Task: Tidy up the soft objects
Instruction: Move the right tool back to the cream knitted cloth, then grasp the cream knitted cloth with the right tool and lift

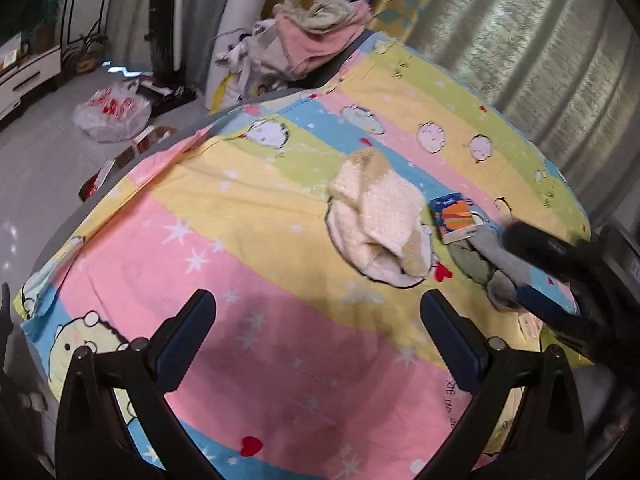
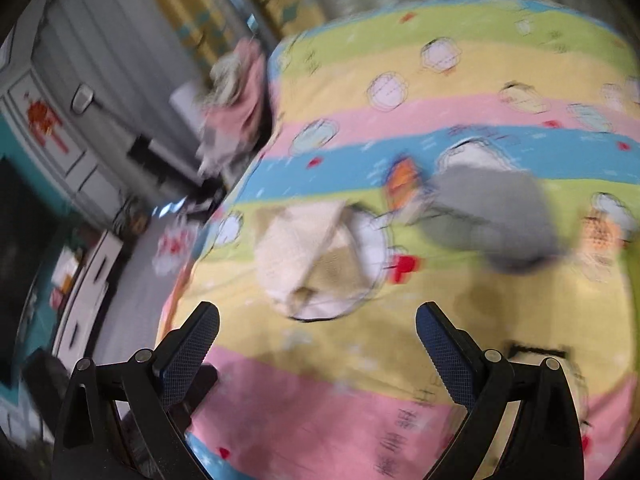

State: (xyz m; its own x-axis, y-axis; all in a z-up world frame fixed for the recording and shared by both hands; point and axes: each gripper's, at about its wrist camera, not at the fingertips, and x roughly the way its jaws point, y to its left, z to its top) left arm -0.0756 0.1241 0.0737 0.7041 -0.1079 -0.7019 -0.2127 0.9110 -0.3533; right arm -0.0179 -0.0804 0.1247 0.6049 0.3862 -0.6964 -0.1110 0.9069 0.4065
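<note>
Hovering over a bed (image 1: 280,240) with a striped cartoon-print sheet, both grippers point down at the cloth items. Left gripper (image 1: 318,314): fingers spread wide, nothing between them, above a pink stripe. Right gripper (image 2: 318,322): fingers spread wide and empty; its view is blurred by motion.

Cream knitted socks (image 1: 380,216), 2 overlapping pieces as far as can be told, lie on the sheet near the middle, ahead of the left gripper. In the right wrist view the same socks (image 2: 308,248) sit just ahead of the right gripper.

Small tissue packet (image 1: 456,218), blue with orange print, lies just beside the cream socks. Grey socks (image 1: 492,264) lie bunched next to the packet; in the left wrist view the right gripper (image 1: 560,280) appears as a dark blurred shape over them, contact unclear. In the right wrist view the grey socks (image 2: 492,216) lie well ahead of the fingers, apart from them.

Pile of pink and beige clothes (image 1: 320,36) sits at the far end of the bed. White plastic bag (image 1: 112,110) with red print lies on the floor beside the bed.
</note>
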